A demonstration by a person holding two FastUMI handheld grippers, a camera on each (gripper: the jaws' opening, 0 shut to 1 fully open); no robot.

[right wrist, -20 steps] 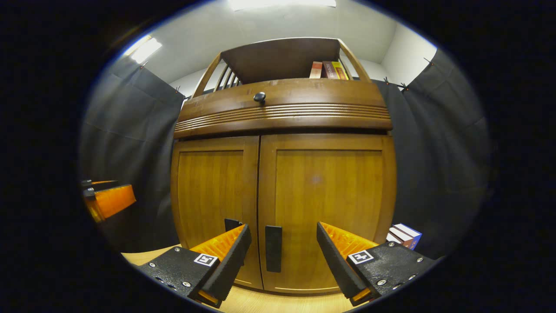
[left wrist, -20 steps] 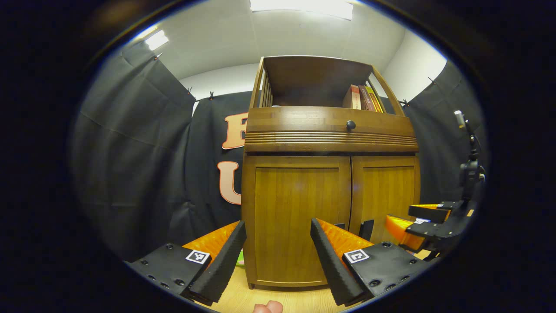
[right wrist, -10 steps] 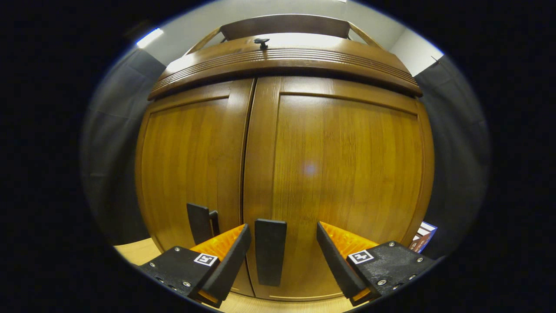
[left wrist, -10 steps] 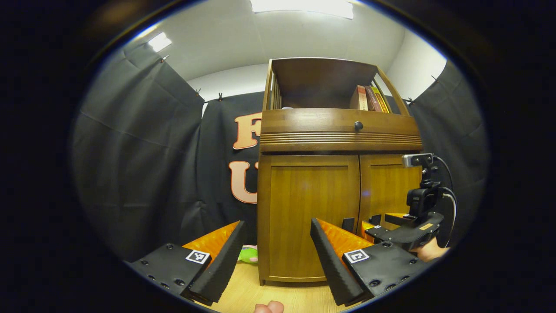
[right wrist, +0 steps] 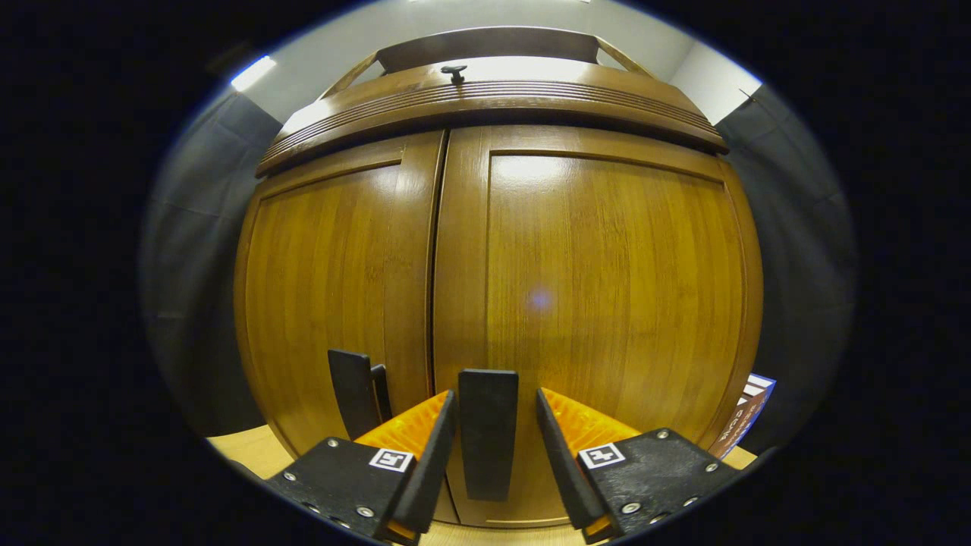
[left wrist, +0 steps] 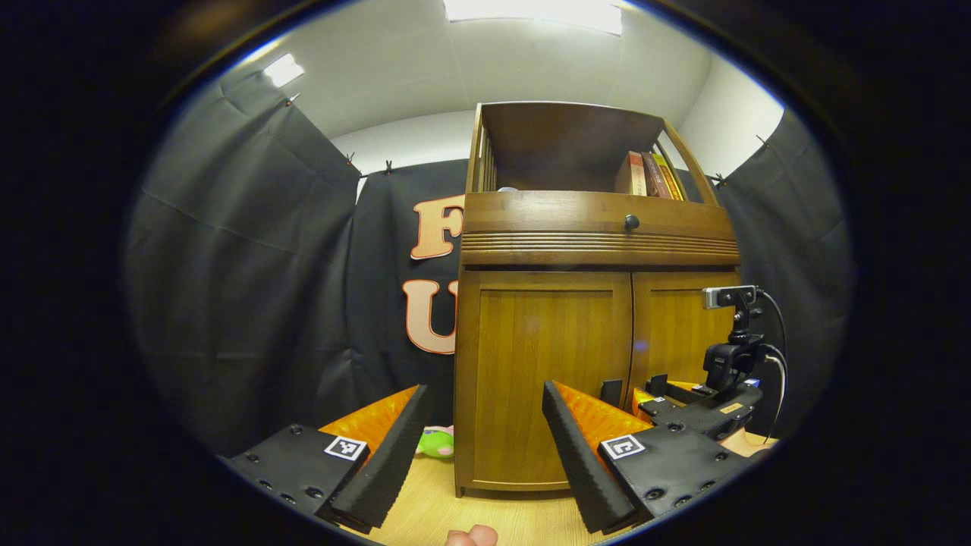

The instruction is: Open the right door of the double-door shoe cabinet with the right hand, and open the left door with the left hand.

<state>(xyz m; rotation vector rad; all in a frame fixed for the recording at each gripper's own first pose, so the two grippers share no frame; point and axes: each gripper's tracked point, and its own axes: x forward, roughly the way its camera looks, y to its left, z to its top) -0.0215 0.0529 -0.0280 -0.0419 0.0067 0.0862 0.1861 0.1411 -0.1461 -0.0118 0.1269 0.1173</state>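
Both doors shut, cabinet [left wrist: 592,303] standing on the wood floor [left wrist: 432,508]. Right gripper [right wrist: 497,447] is right up at the right door [right wrist: 607,303], fingers either side of its handle [right wrist: 488,432] but can't tell if they're pressing. Left gripper [left wrist: 485,447] hangs back, spread wide, holding nothing. Books [left wrist: 648,174] on the top shelf, green toy [left wrist: 438,442] beside the cabinet. Book spine text too small to read.

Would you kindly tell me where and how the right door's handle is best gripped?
Grip the right door's handle mid-length, coming straight at the door. It is a flat upright bar standing off the wood, so the right tool, already straddling it, can pinch its two side edges.
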